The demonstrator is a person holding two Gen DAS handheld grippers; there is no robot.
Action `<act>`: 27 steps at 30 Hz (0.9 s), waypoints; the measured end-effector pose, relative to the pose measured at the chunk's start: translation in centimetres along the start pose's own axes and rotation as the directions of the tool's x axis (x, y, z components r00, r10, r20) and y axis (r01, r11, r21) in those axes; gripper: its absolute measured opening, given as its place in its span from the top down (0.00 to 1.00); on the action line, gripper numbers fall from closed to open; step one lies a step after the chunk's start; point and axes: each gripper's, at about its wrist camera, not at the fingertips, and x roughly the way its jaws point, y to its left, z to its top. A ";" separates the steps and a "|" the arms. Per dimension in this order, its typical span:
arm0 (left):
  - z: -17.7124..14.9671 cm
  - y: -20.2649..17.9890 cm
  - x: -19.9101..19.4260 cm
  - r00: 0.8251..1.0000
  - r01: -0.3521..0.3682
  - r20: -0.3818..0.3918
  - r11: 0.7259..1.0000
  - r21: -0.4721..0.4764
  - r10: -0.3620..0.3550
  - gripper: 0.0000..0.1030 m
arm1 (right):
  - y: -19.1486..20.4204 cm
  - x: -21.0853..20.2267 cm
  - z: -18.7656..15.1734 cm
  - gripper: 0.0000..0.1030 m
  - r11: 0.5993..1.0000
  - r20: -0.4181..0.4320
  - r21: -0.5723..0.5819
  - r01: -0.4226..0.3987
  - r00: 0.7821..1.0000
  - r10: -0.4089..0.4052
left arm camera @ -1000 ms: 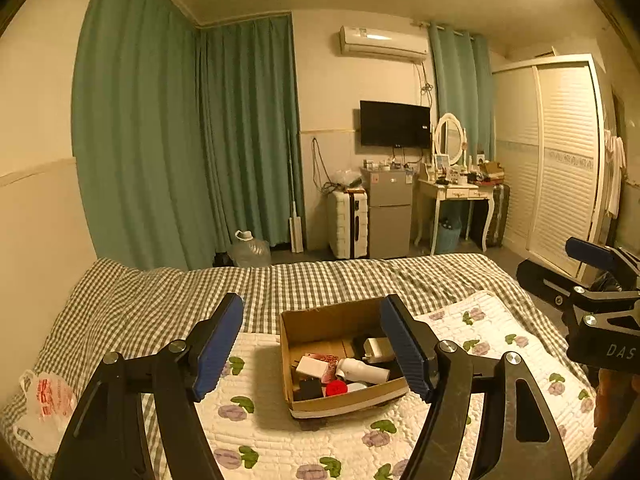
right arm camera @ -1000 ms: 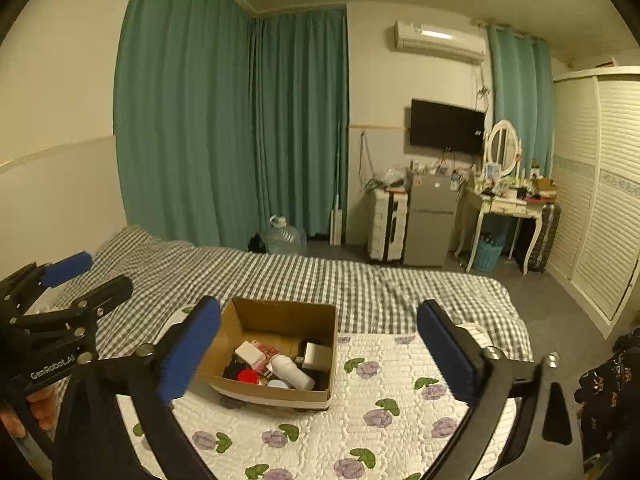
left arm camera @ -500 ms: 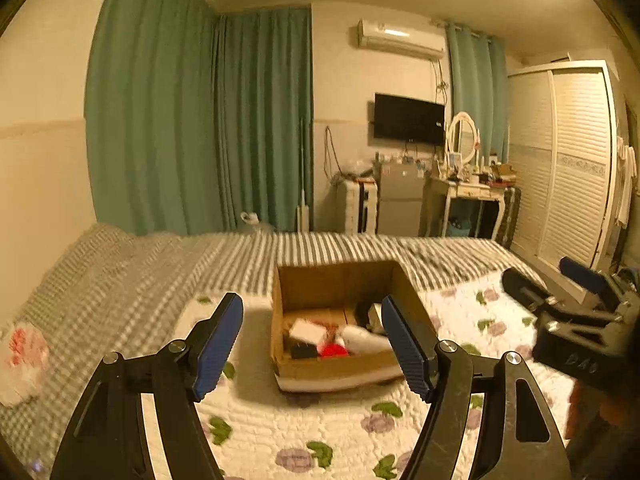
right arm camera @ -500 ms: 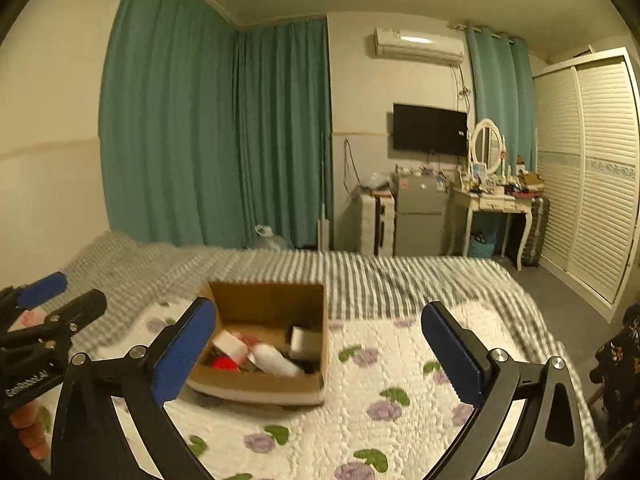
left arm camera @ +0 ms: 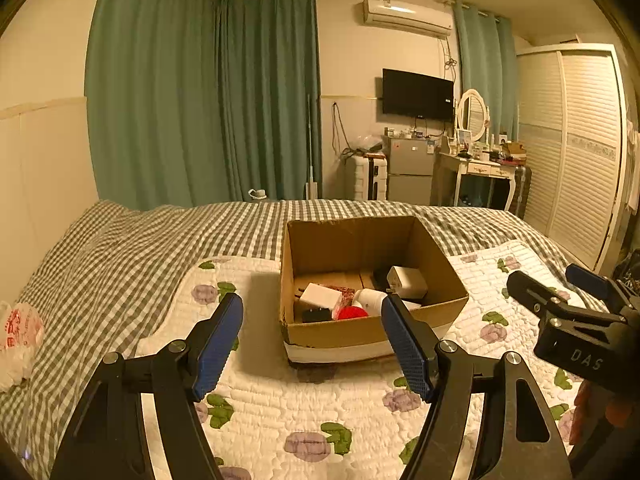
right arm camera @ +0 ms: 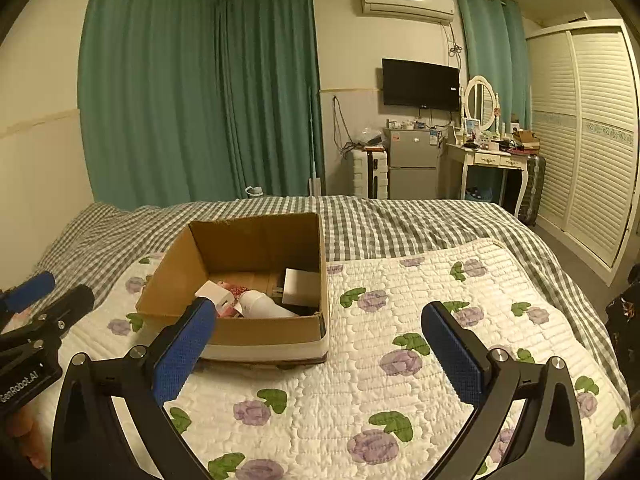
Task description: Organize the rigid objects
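An open cardboard box [left arm camera: 352, 332] sits on the flowered quilt [left arm camera: 280, 400] on the bed. It also shows in the right wrist view [right arm camera: 264, 336]. Inside lie small rigid items: a white block [left arm camera: 321, 296], a white adapter [left arm camera: 407, 281], a red round thing [left arm camera: 350, 313], a black piece [left arm camera: 316, 314] and a white bottle [right arm camera: 264, 305]. My left gripper [left arm camera: 312, 340] is open and empty, just in front of the box. My right gripper [right arm camera: 320, 352] is open and empty, in front of the box's right corner. Each gripper shows at the edge of the other's view.
A white and red plastic bag [left arm camera: 20, 332] lies on the checked bedspread [left arm camera: 120, 252] at the left. Beyond the bed stand green curtains [left arm camera: 200, 100], a small fridge [left arm camera: 410, 172], a dressing table [left arm camera: 484, 168] and a white wardrobe [left arm camera: 580, 152].
Both grippers have dropped lower and come closer to the box, which now looks larger. Both stay open and empty.
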 end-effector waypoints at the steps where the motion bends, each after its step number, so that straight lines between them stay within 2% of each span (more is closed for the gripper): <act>1: 0.0 0.0 0.0 1.000 -0.004 -0.001 1.000 0.000 0.004 0.28 | 0.0 -0.1 0.1 0.00 1.000 0.002 -0.001 0.000 1.000 0.000; 27: -0.1 0.2 0.3 1.000 -0.005 -0.020 1.000 -0.001 0.005 0.28 | 0.7 -0.7 0.3 0.00 0.999 0.025 -0.033 0.001 1.000 -0.001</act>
